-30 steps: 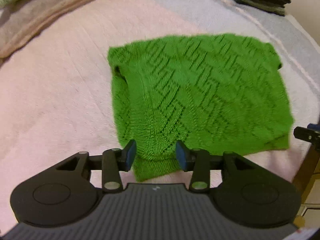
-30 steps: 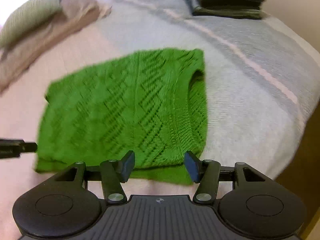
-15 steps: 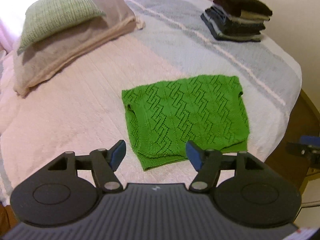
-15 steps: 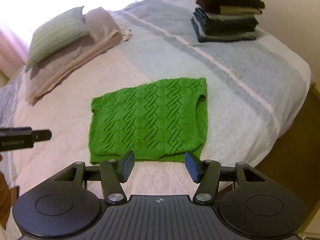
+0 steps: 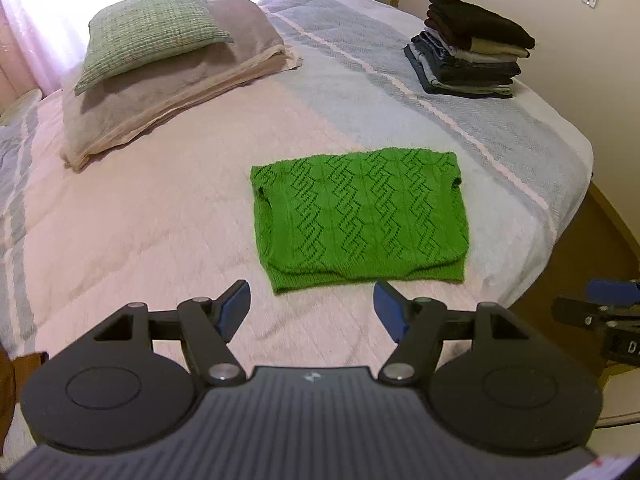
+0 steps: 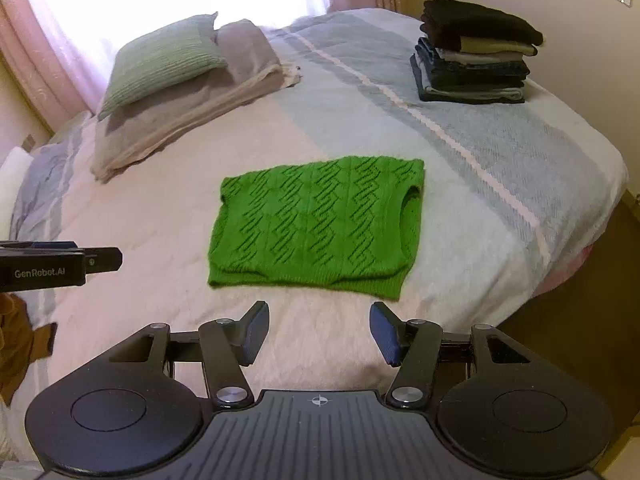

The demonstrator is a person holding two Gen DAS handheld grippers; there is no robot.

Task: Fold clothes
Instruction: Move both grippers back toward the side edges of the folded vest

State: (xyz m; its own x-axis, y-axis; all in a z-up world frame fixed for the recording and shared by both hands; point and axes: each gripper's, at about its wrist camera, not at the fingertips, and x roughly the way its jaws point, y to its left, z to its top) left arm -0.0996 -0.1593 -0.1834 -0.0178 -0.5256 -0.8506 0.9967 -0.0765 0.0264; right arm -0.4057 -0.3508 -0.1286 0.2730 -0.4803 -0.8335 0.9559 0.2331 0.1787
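Note:
A green knitted sweater vest (image 5: 360, 216) (image 6: 316, 228) lies folded into a flat rectangle on the bed, near its front edge. My left gripper (image 5: 312, 308) hangs well above and in front of it, open, with nothing between its blue pads. My right gripper (image 6: 318, 330) is likewise raised above the bed, open and empty. Each gripper shows at the edge of the other's view: the right one (image 5: 600, 312) at the right, the left one (image 6: 60, 266) at the left.
A stack of folded dark clothes (image 5: 468, 48) (image 6: 476, 52) sits at the far right of the bed (image 5: 160, 220). A green cushion (image 5: 152, 28) rests on folded beige blankets (image 5: 180, 84) at the back left. The bed's edge drops off at the right.
Both grippers have risen and pulled back from the sweater, which now looks much smaller. The left gripper's jaws have spread wider. The sweater lies still on the bed.

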